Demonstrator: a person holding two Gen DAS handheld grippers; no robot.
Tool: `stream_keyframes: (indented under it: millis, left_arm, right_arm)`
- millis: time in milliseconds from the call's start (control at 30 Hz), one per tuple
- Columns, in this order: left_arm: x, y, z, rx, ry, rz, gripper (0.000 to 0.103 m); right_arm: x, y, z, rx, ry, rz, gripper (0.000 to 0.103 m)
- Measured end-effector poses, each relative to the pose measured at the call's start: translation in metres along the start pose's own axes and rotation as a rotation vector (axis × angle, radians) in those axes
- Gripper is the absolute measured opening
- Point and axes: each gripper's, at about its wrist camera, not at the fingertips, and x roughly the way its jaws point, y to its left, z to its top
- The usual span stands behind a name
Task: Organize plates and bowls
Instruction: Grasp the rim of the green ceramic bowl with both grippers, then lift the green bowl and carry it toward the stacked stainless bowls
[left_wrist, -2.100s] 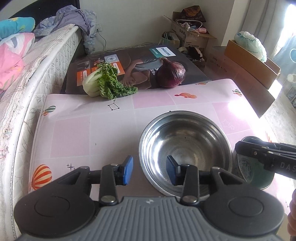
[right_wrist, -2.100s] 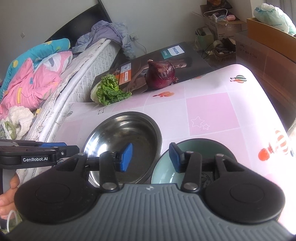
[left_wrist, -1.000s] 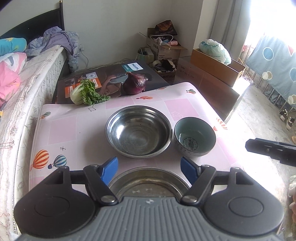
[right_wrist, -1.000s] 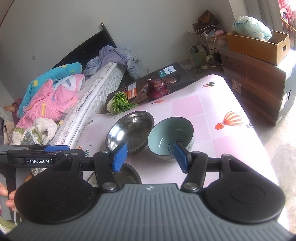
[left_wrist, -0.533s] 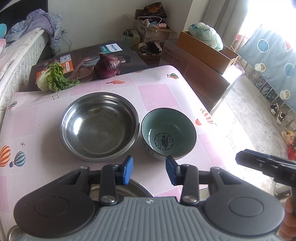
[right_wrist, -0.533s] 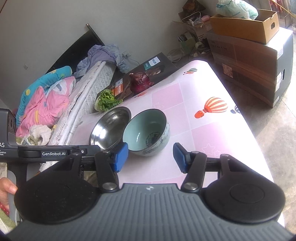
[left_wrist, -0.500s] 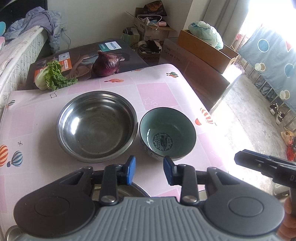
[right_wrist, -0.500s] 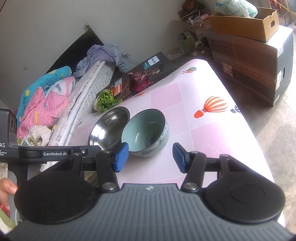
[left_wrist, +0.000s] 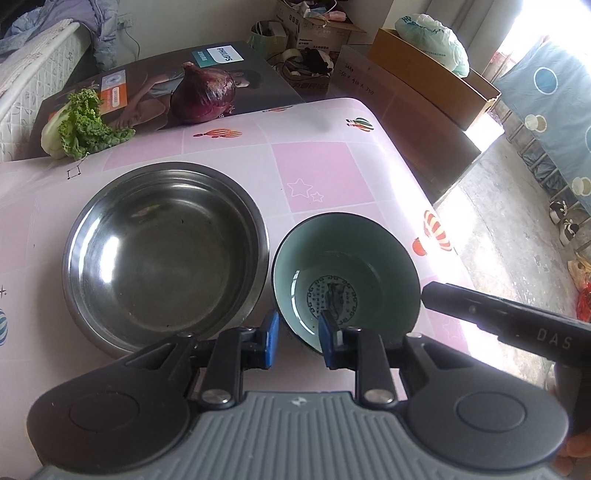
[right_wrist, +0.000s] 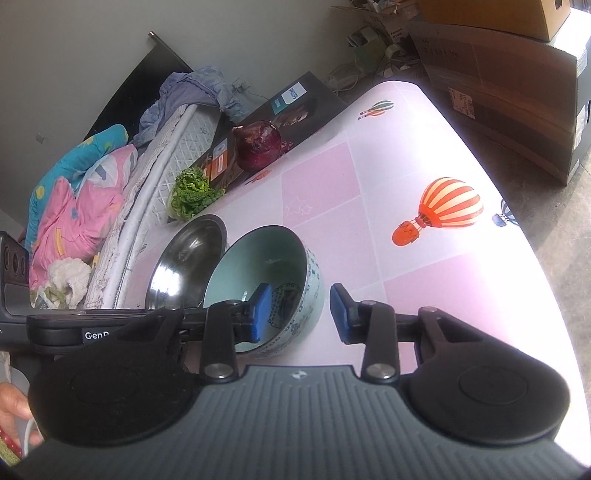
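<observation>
The left gripper (left_wrist: 297, 338) straddles the near rim of the green bowl (left_wrist: 364, 258) with a gap showing, not pinching; the right gripper (right_wrist: 298, 312) is spread across its other rim. The steel bowl (left_wrist: 164, 254) sits just beside it on the table (left_wrist: 325, 173) (pink, balloon-patterned).

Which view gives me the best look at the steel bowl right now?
The left wrist view. It shows the steel bowl whole, from above, with its full rim and bare inside, beside the green bowl. In the right wrist view the steel bowl is seen edge-on, with its near side hidden behind the green bowl and the left gripper.
</observation>
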Motion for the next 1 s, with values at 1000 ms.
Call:
stream_keyframes:
  millis: [1000]
  left_arm:
    - [0.02,-0.011,-0.003,-0.002,0.102,-0.069,0.022]
  right_arm:
    - [-0.001,-0.024,-0.003,0.005,0.061,-0.001,0.015]
